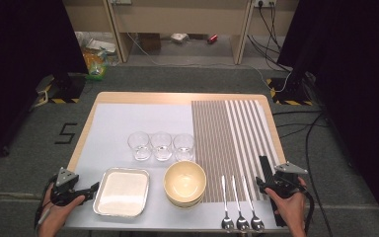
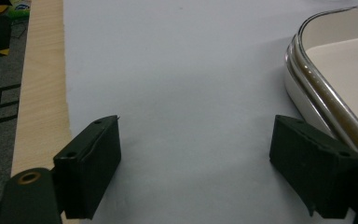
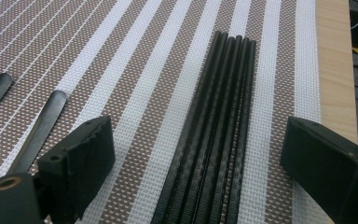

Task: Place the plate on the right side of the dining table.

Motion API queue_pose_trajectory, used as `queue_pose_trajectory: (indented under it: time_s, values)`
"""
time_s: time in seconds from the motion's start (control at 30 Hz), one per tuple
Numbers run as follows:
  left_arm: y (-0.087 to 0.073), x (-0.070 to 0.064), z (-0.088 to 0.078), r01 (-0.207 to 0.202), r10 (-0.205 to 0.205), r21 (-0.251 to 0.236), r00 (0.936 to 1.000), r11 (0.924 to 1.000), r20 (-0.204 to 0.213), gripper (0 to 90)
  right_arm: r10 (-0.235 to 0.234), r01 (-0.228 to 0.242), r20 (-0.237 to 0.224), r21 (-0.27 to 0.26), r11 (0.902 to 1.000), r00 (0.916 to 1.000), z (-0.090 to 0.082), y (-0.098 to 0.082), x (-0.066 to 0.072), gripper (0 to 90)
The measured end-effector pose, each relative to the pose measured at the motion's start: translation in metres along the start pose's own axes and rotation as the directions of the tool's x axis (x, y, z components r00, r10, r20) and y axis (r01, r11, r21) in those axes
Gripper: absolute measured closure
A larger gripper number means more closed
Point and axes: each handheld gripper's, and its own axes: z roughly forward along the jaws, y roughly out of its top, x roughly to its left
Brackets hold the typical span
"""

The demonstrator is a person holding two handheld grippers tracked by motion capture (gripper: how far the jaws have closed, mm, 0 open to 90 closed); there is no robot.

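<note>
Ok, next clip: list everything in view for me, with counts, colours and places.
glasses: three, clear, row mid-table
bowls: stacked, cream, near centre; count unclear
tray: one, metal rim, pale inside, left of bowls
spoons: three, silver, near edge on striped mat
chopsticks: bundle, black, right side of striped mat
striped mat: one, brown and white, right half
white sheet: one, left half
table: one, light wood
left claw: black, open, beside tray
right claw: black, open, over chopsticks
hands: two, near edge

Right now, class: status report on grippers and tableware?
Left gripper open beside metal tray. Right gripper open over black chopsticks. Nothing in the way.
</note>
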Motion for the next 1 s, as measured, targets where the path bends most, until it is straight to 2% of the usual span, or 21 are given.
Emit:
queue_pose_trajectory:
  time_s: [0.23,0.43,0.53,0.63,0.73,0.8,0.97,1.0]
  values:
    - [-0.001,0.004,-0.004,0.039,-0.039,-0.033,0.999,0.9987,0.021,19.7,0.0,0.0,-0.001,0.0,1.0,1.0,0.0,0.0,0.0,10.1]
    - [0.002,0.003,-0.011,0.04,-0.039,-0.044,0.9989,0.9982,0.025,20.0,0.001,-0.001,-0.002,0.001,1.0,1.0,0.0,0.0,0.0,10.1]
    - [0.004,0.002,-0.015,0.028,-0.028,-0.033,0.9994,0.999,0.022,20.1,0.001,-0.001,-0.002,0.001,1.0,1.0,0.0,0.0,0.0,10.2]
    - [0.006,0.001,-0.019,0.044,-0.042,-0.042,0.9986,0.9982,0.03,20.2,0.001,-0.001,-0.003,0.001,1.0,1.0,0.0,0.0,0.0,10.2]
    - [0.01,0.0,-0.026,0.028,-0.027,-0.045,0.9992,0.9986,0.029,20.8,0.001,-0.001,-0.003,0.001,1.0,1.0,0.0,0.0,0.0,10.2]
    - [0.012,-0.002,-0.029,0.015,-0.014,-0.061,0.9998,0.998,0.015,20.8,0.0,0.0,-0.003,0.0,1.0,1.0,0.0,0.0,0.0,10.1]
    - [0.02,-0.01,-0.037,-0.005,0.008,-0.094,0.9995,0.9956,0.031,20.6,0.001,-0.001,-0.003,0.001,1.0,1.0,0.0,0.0,0.0,10.1]
    - [0.021,-0.011,-0.037,-0.01,0.013,-0.089,0.9994,0.996,0.031,20.8,0.002,-0.002,-0.003,0.001,1.0,1.0,0.0,0.0,0.0,10.1]
